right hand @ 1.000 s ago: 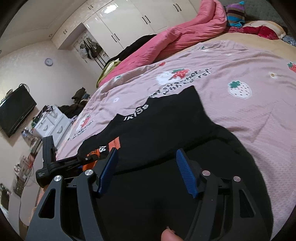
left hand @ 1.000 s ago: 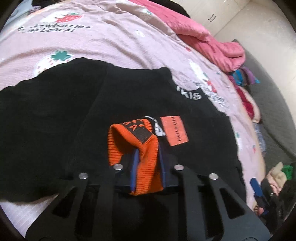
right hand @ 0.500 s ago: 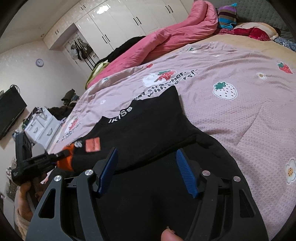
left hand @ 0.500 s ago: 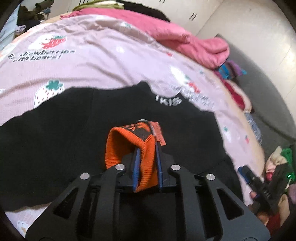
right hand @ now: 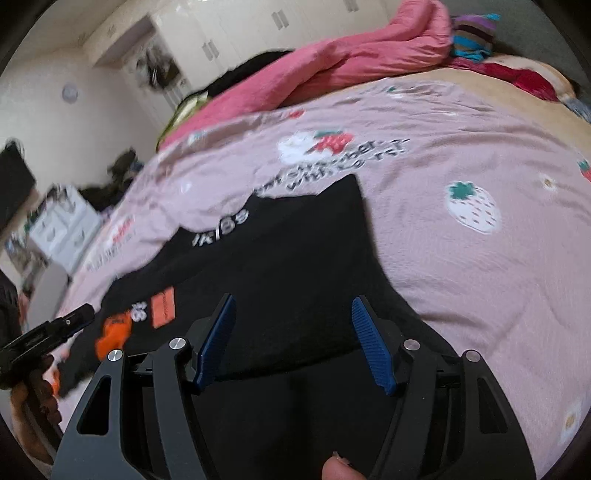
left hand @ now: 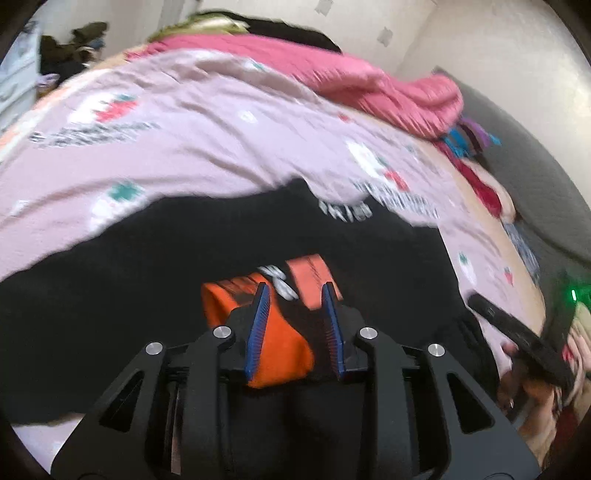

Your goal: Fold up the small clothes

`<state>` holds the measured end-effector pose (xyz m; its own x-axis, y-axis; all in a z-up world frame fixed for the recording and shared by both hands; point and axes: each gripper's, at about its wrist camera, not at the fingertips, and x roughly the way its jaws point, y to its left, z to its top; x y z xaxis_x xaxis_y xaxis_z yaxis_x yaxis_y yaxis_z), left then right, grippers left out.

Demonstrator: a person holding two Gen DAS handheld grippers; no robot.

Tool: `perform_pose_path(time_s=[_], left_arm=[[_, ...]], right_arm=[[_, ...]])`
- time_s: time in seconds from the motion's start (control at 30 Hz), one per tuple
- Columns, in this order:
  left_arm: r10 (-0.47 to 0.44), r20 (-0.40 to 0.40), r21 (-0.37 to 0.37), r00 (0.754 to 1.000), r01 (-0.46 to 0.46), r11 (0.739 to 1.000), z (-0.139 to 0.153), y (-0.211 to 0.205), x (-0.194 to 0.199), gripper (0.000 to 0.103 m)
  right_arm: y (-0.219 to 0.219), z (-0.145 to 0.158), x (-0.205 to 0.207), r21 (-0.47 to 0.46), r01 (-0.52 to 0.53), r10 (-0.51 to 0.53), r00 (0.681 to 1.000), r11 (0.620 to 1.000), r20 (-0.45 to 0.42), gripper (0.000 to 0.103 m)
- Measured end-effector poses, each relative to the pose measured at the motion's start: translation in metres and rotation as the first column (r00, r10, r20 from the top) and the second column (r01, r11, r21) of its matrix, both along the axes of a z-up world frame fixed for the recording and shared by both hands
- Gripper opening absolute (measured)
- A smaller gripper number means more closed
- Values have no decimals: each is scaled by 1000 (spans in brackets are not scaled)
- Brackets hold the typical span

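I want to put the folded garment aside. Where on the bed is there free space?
Bare pink sheet lies right of the black garment, up to the strawberry print. More lies between the garment and the pink quilt. Crowded: clothes pile by the quilt's end.

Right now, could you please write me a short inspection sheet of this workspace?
Surface: bed with pink strawberry-print cover.
Job's things: black garment spread on the cover; its orange cuff lies between the left tool's pads.
Clutter: pink quilt and striped knitwear at the bed's far end.
Grippers: left tool has just been opening, cuff apparently released; right tool open over the garment, gripping nothing.
Cables: nothing seen.
Surroundings: white wardrobes, wall clock.
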<state>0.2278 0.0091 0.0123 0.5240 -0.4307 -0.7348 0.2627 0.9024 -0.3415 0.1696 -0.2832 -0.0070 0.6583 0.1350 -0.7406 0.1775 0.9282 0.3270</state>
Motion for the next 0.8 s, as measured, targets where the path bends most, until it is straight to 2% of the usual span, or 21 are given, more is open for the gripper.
perform_pose_path(time_s=[0.13,0.2,0.33,0.47,0.53,0.6,0.67,0.8], left_arm=[[-25,-53,61,998,28,998,-24,-19,0,29],[-12,-80,94,997,19,995,-37,-23,1,39],[-3,-91,122,996,14,992,-48,-25,3,42],[-12,-88,109,996,22,994,-46,-24,1,48],[-13,-85,108,996,22,994,-44,-24,1,49],[-11,-78,106,997,20,994,-40,-23,0,55],[-1,-62,106,998,7,994,-34,-21,-1,60],[36,-17,101,999,-34,994,-17,-10,-4,67]], right_arm=[[10,-15,15,-44,-50,47,997,998,-66,64],[10,-20,18,-77,-46,39,995,996,-87,65],[-3,-38,20,-68,-24,15,992,997,-127,66],[0,-36,16,-81,-21,11,994,996,-113,67],[1,-31,11,-59,-21,16,996,998,-92,73],[0,-24,3,-7,-19,19,998,1000,-65,86],[-2,-20,-5,42,-15,17,999,999,-47,87],[3,-8,-14,35,-17,18,1000,999,-5,91]])
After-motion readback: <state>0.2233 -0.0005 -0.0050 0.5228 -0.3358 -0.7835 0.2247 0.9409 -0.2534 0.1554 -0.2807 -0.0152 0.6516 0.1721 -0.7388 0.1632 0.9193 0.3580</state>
